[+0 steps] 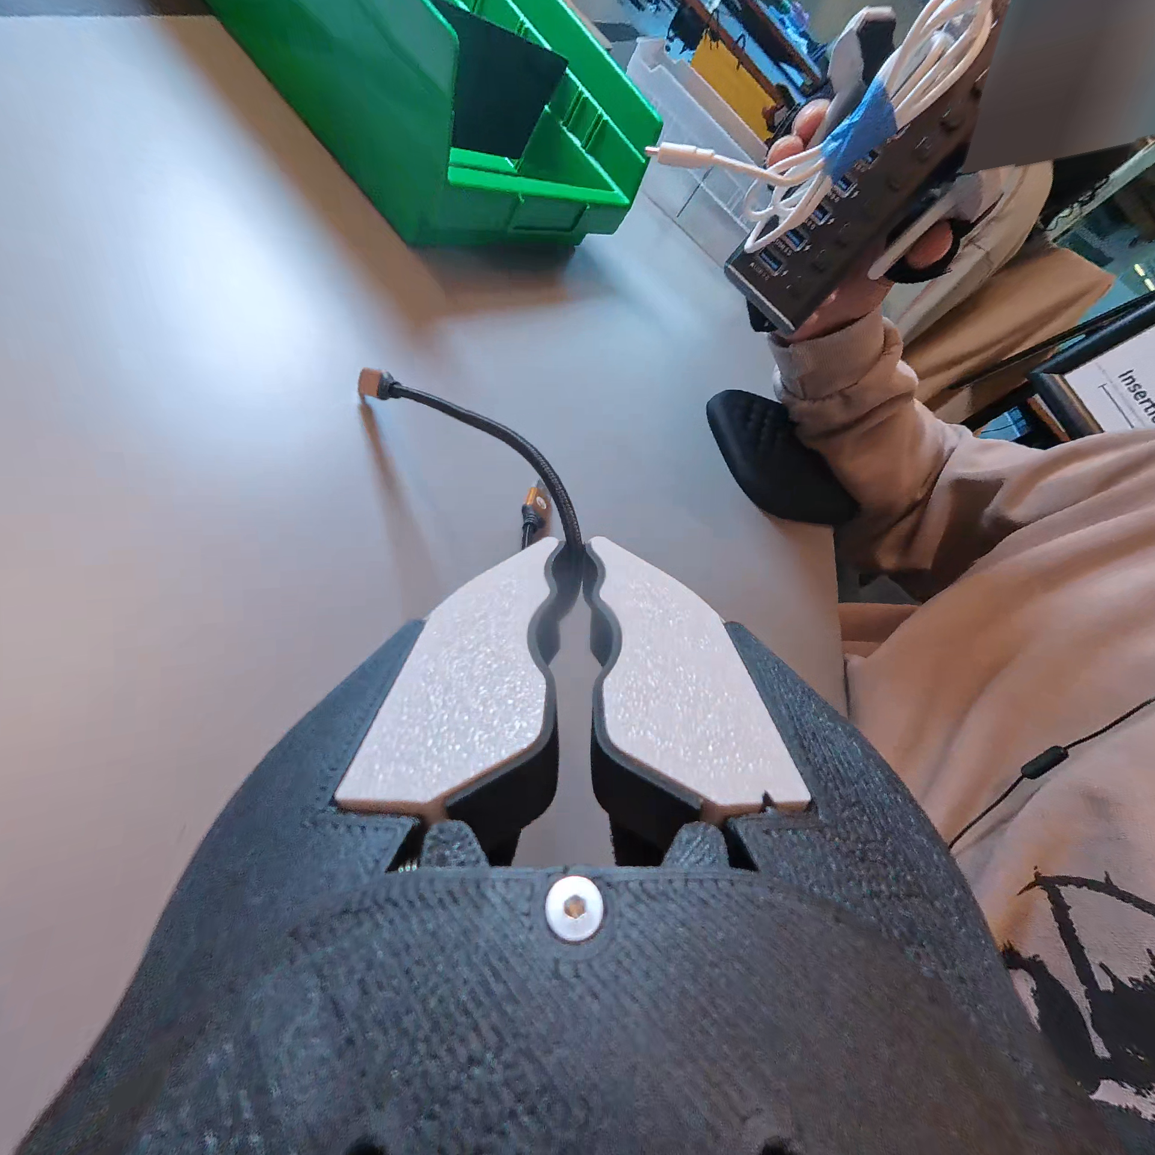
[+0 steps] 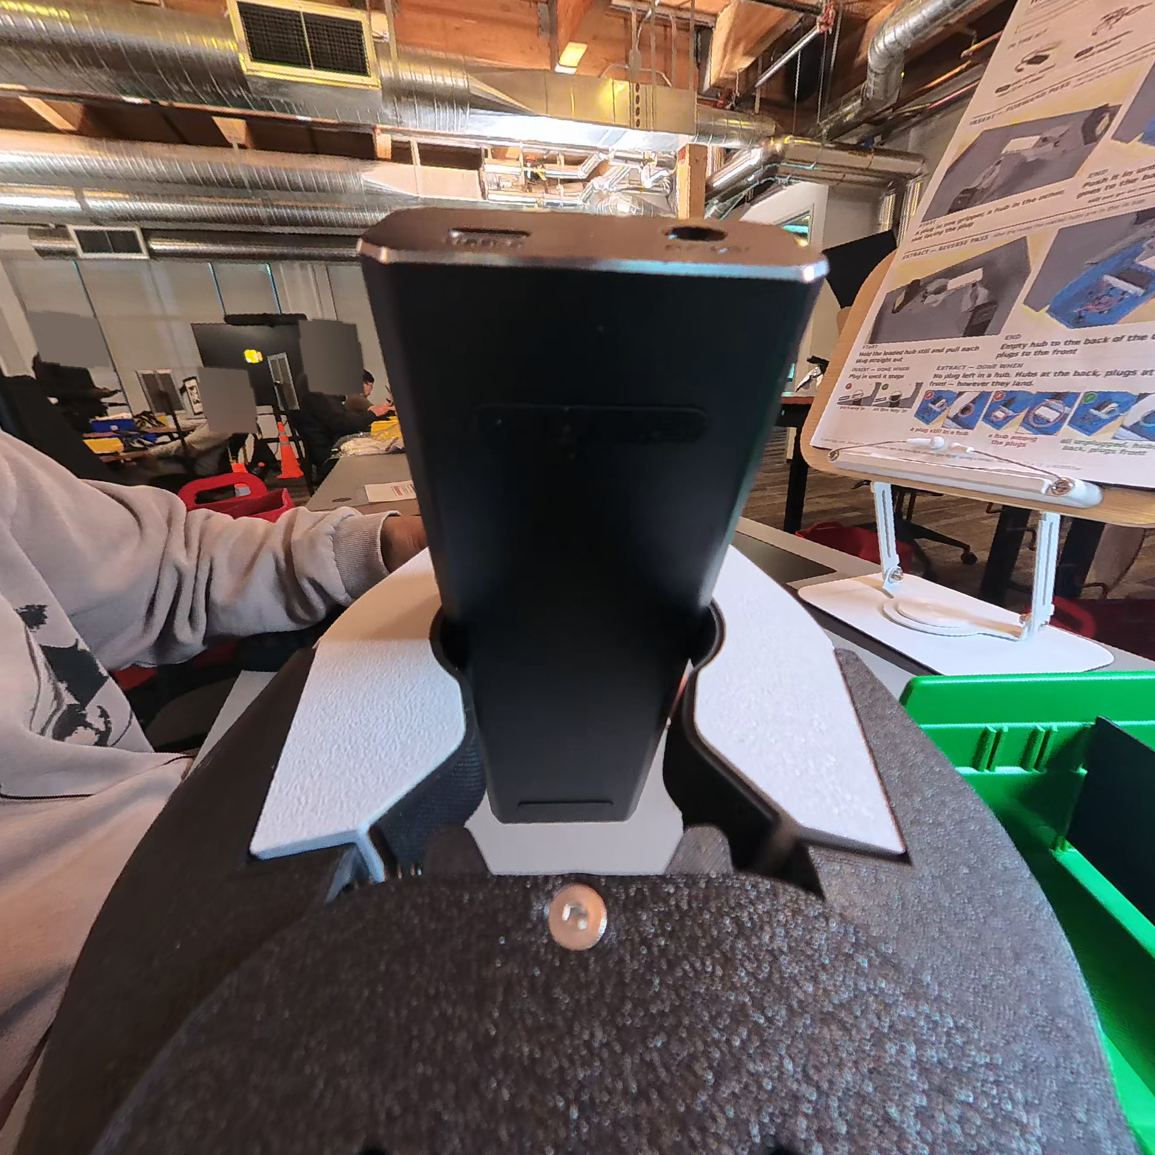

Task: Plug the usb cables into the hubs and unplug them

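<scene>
Grey table (image 1: 187, 375), green bin (image 1: 475, 125) beyond.

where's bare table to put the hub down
The widest bare stretch of the grey table lies left of the black cable held in the left hand-held gripper, in front of the green bin. A narrower patch sits between the cable and the black pad. The right edge is crowded by the sleeve.

Black textured gripper (image 1: 570, 565), white finger plates, silver screw, beige sleeve (image 1: 875, 437)
</scene>
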The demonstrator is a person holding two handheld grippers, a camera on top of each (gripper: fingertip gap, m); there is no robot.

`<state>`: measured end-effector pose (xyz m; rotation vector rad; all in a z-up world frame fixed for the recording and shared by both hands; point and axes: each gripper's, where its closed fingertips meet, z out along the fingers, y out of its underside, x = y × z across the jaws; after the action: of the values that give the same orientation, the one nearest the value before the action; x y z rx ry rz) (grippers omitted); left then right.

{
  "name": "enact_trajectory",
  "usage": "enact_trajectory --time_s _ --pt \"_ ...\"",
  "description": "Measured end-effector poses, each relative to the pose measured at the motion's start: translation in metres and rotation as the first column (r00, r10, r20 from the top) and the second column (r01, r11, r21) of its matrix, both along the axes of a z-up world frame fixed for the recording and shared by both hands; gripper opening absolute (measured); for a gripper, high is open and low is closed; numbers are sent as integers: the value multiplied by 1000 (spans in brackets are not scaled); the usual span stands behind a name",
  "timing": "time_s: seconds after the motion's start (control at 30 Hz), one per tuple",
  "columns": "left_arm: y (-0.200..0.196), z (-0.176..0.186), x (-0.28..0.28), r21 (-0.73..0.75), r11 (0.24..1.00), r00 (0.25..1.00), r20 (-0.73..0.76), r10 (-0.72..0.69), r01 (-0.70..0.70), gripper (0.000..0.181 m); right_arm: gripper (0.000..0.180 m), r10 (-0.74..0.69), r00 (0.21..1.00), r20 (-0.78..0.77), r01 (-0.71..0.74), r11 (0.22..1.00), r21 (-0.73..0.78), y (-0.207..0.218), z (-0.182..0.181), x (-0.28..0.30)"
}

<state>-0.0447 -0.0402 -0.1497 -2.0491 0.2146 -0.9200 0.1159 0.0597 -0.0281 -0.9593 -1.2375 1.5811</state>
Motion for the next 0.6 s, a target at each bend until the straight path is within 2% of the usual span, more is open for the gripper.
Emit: enact_trajectory --time_s 0.23,0.37,0.43,0.5,0.53,0.6 --pt "-3 -13 -4 -33 999 998 -62 11 -13 5 72 5 1000 10 -5 1000 -1 -2 -2 -2" --pt "-5 -22 -8 -36 999 985 -174 5 -11 5 72 8 1000 15 -8 1000 2 -3 -3 -3" --pt "-6 -18 -6 33 999 963 -270 -16 25 5 72 7 1000 15 -7 1000 4 -4 -3 -3" --pt "-11 -7 7 165 976 907 -417 -61 142 5 72 3 1000 13 -3 1000 7 -3 -3 -3" --pt "-19 -2 19 225 942 853 -511 -103 249 5 72 1 1000 11 -1 1000 7 -2 -3 -2" --pt "-46 2 52 281 814 708 -675 -208 507 4 72 -2 1000 7 2 1000 1 -1 -2 -2"
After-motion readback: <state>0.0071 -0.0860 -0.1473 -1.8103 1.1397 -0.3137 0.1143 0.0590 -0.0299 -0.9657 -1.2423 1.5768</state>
